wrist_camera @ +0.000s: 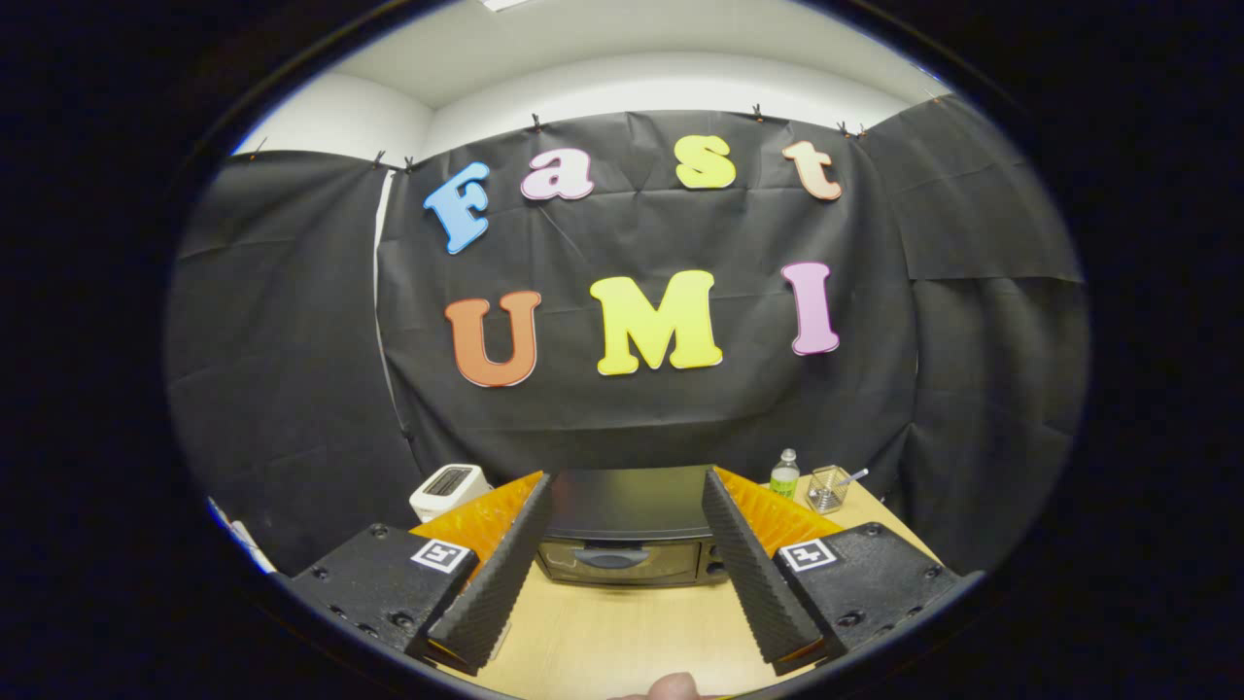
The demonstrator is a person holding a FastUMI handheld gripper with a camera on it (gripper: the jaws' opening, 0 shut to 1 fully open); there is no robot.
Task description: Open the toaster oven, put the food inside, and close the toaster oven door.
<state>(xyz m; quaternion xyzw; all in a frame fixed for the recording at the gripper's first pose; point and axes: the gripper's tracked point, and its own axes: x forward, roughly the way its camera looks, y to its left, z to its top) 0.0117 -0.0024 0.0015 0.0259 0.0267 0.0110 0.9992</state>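
The gripper [622, 574] holds its jaws wide apart over bare bench [622, 632], with nothing between them and the closed toaster oven [627, 544] that blocks the far middle. A white toaster [449, 489] stands at the far left, beside the oven. At the far right a bottle [784, 473] and a clear cup [827, 488] stand close together, near the black cloth wall [991, 389].

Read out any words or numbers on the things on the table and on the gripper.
No text can be read.
On the bottle: a label, too small to read.
On the oven: nothing legible on its front.
On the toaster: no text visible.
On the gripper, jaws open, oven beyond them: two square markers, patterns, not words.
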